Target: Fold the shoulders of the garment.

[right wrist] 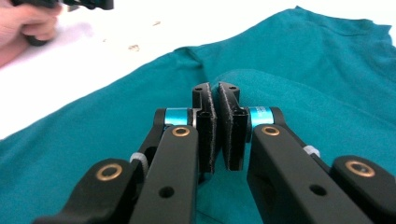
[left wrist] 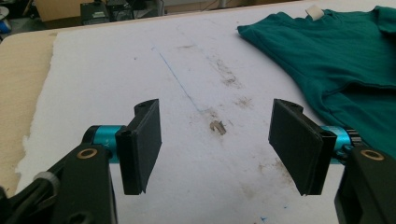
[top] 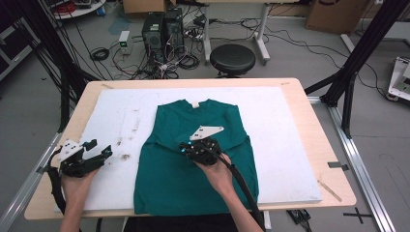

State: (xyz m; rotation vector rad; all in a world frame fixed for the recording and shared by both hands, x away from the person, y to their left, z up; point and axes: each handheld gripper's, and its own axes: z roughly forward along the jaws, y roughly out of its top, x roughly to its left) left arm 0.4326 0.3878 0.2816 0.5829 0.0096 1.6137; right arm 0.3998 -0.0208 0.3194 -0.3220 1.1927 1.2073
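Right gripper (right wrist: 215, 93) jaws nearly closed over green shirt (top: 193, 164), nothing seen pinched; left gripper (left wrist: 215, 140) held wide over white sheet (left wrist: 116, 70).

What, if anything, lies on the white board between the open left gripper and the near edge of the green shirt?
Nothing visible does. The left gripper, jaws wide apart, faces bare white board marked by brown stains and a thin blue line; the green shirt lies flat beyond, off to its right.

Bright, even indoor light, soft shadows; both gripper views blur up close.
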